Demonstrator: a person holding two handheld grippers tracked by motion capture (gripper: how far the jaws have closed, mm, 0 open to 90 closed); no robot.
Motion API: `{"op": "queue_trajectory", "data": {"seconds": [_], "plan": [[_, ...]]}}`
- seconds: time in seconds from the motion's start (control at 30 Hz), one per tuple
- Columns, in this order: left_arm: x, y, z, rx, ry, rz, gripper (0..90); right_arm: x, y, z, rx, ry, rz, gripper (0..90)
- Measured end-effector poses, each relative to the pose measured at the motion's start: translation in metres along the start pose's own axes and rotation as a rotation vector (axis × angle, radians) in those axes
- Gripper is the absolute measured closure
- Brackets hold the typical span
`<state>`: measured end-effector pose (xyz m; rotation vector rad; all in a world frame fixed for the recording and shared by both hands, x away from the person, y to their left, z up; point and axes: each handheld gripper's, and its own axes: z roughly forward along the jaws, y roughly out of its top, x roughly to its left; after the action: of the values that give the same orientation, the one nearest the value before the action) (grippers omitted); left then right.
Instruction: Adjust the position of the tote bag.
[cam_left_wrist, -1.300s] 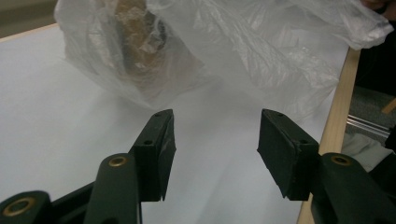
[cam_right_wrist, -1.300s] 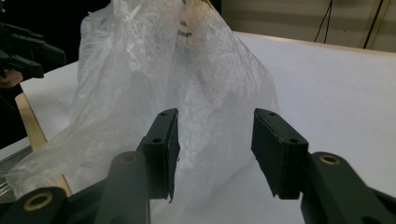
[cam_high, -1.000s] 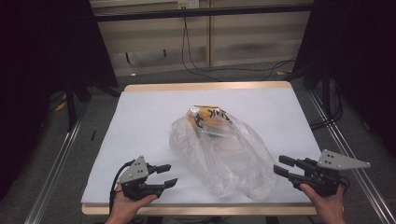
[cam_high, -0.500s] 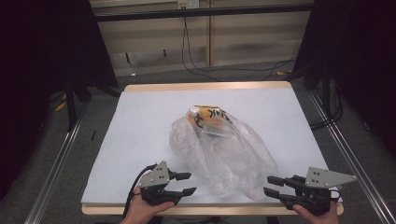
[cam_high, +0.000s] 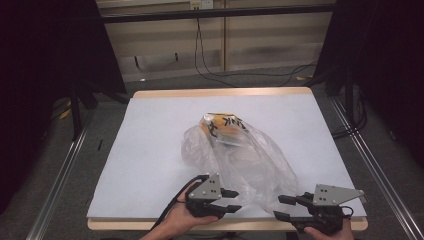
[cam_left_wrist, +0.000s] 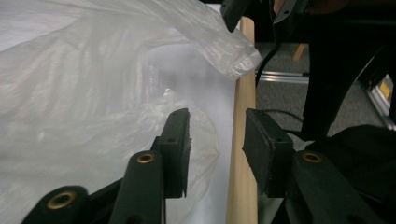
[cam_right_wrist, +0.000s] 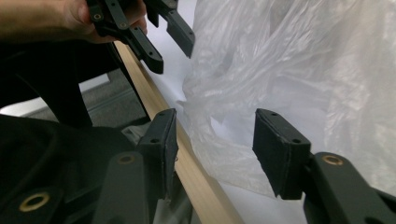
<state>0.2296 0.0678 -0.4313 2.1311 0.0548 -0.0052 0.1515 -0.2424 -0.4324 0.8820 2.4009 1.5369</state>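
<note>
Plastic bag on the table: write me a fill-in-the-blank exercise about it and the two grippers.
1. The plastic bag is clear, and the packet inside it is ____ in colour.
2. The bag lies on a ____ table.
3. The left gripper has its jaws ____, with nothing gripped between them.
4. The right gripper points toward the ____ gripper.

Missing words: orange; white; open; left

I hold my left gripper (cam_high: 231, 200) level, jaws parted with nothing between them, having just been closing; my right gripper (cam_high: 283, 207) points back toward it, jaws apart, having just been opening
</note>
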Motion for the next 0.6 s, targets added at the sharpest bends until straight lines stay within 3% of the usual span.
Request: {"op": "queue_trajectory", "data": {"seconds": [0.1,0.2,0.37,0.5,0.6], "plan": [[0.002,-0.003,0.009,-0.016,-0.007,-0.019,56.0,0.000,-0.001,0.005,0.025,-0.001,-0.011,47.2],[0.002,-0.007,0.019,0.002,-0.008,-0.016,53.8,0.000,-0.002,0.009,0.035,0.004,-0.015,46.8],[0.003,-0.009,0.023,0.005,-0.002,-0.015,51.5,-0.001,-0.001,0.017,0.061,0.011,-0.037,46.4],[-0.001,-0.009,0.027,0.043,0.005,0.008,51.8,-0.002,-0.002,0.022,0.087,0.013,-0.048,47.3],[-0.001,-0.011,0.029,0.044,0.003,0.020,52.4,-0.002,-0.003,0.024,0.097,0.010,-0.057,47.9]]}}
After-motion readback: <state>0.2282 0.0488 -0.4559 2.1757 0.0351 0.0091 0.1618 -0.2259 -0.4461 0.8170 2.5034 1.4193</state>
